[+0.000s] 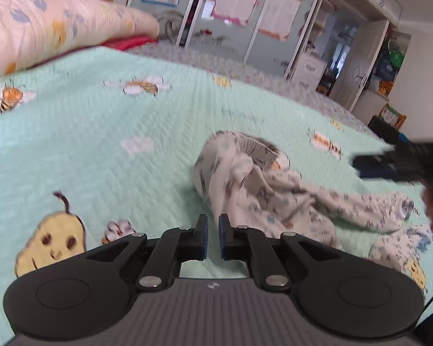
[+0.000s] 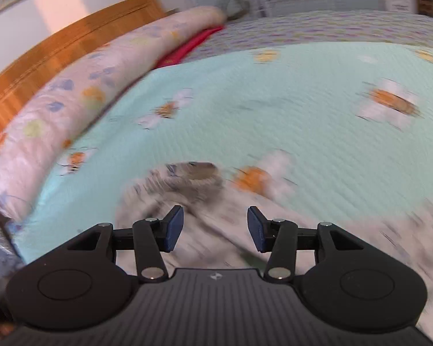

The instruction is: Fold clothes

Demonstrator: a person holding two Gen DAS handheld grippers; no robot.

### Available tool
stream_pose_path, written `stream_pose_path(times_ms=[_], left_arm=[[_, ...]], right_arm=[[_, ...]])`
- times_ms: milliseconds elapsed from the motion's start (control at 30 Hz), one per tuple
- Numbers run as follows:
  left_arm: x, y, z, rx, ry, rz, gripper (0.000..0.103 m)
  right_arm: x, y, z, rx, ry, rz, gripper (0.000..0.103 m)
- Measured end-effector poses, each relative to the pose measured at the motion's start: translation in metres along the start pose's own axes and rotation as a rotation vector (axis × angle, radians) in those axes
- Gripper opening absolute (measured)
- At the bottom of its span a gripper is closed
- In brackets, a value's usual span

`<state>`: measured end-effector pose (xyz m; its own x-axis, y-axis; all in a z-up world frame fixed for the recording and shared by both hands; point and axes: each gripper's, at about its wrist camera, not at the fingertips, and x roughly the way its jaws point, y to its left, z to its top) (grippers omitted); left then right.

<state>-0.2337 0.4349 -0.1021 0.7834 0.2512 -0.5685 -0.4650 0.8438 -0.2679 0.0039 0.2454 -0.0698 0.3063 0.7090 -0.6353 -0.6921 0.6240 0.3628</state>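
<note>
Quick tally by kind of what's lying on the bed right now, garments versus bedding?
Crumpled printed garment: 1
Mint bee-print quilt: 1
Floral pillow: 1
Red cloth under the pillow: 1
Total: 4

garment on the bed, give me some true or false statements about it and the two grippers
1. The printed garment lies crumpled on the mint bedspread. True.
2. The left gripper is shut on the garment. False: its fingers are nearly together with nothing between them, and the cloth lies beyond them.
3. The right gripper stands open over the garment. True.
4. The garment is neatly folded into a square. False: it is bunched, with a leg or sleeve trailing to the right.
5. A floral pillow lies by the wooden headboard. True.
</note>
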Motion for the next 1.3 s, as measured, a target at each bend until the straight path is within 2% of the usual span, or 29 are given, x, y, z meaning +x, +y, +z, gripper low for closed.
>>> stream_pose_path(times_ms=[100,233,267,333,400,500,533,567,600,633,667,767,867,967,1067,1167,1233,1300], left_arm=[[0.002,-0.008,0.001,0.017,0.012,0.01,0.008],[0.005,-0.008,0.016,0.089,-0.008,0.054,0.009],[0.006,-0.007,0.02,0.11,-0.011,0.067,0.009],[0.006,-0.003,0.028,0.117,-0.009,0.089,0.011],[0.008,0.003,0.034,0.107,-0.006,0.112,0.017],[0.008,0.008,0.031,0.07,0.009,0.115,0.017],[0.008,0.008,0.028,0.065,0.014,0.113,0.017],[0.008,0.007,0.025,0.066,0.019,0.113,0.017],[0.008,0.006,0.022,0.069,0.023,0.114,0.018],[0.007,0.005,0.02,0.071,0.027,0.112,0.018],[0.007,0.005,0.019,0.071,0.028,0.11,0.018],[0.0,0.006,0.018,0.058,0.017,0.088,0.018],[0.0,0.005,0.019,0.051,0.008,0.044,0.018],[0.01,-0.008,0.016,0.091,0.033,-0.013,0.018],[0.026,-0.037,0.003,0.187,0.101,-0.098,0.018],[0.034,-0.061,-0.014,0.304,0.126,-0.123,0.018],[0.041,-0.069,-0.018,0.346,0.13,-0.111,0.019],[0.048,-0.075,-0.02,0.385,0.133,-0.092,0.021]], right_arm=[[-0.015,-0.024,-0.024,0.086,0.0,0.012,0.052],[-0.016,-0.013,-0.048,0.085,0.056,0.087,0.053],[-0.016,-0.006,-0.057,0.074,0.077,0.121,0.056],[-0.012,0.018,-0.076,-0.032,0.11,0.147,0.058],[-0.002,0.039,-0.095,-0.154,0.126,0.065,0.06],[0.018,0.064,-0.121,-0.314,0.153,-0.091,0.064],[0.021,0.065,-0.126,-0.343,0.155,-0.101,0.064],[0.021,0.066,-0.13,-0.376,0.139,-0.095,0.054],[0.019,0.066,-0.132,-0.413,0.13,-0.085,0.019],[0.014,0.064,-0.129,-0.435,0.121,-0.082,0.002],[0.007,0.06,-0.123,-0.439,0.105,-0.09,0.002],[-0.042,0.033,-0.095,-0.348,-0.016,-0.082,0.002],[-0.094,-0.01,-0.071,-0.181,-0.124,-0.087,0.002],[-0.098,-0.062,-0.071,-0.013,-0.073,-0.148,0.006],[-0.088,-0.093,-0.087,0.105,-0.029,-0.206,0.007],[-0.082,-0.099,-0.104,0.165,-0.026,-0.21,0.007],[-0.08,-0.094,-0.111,0.152,-0.033,-0.221,0.008],[-0.081,-0.091,-0.112,0.138,-0.043,-0.223,0.013]])
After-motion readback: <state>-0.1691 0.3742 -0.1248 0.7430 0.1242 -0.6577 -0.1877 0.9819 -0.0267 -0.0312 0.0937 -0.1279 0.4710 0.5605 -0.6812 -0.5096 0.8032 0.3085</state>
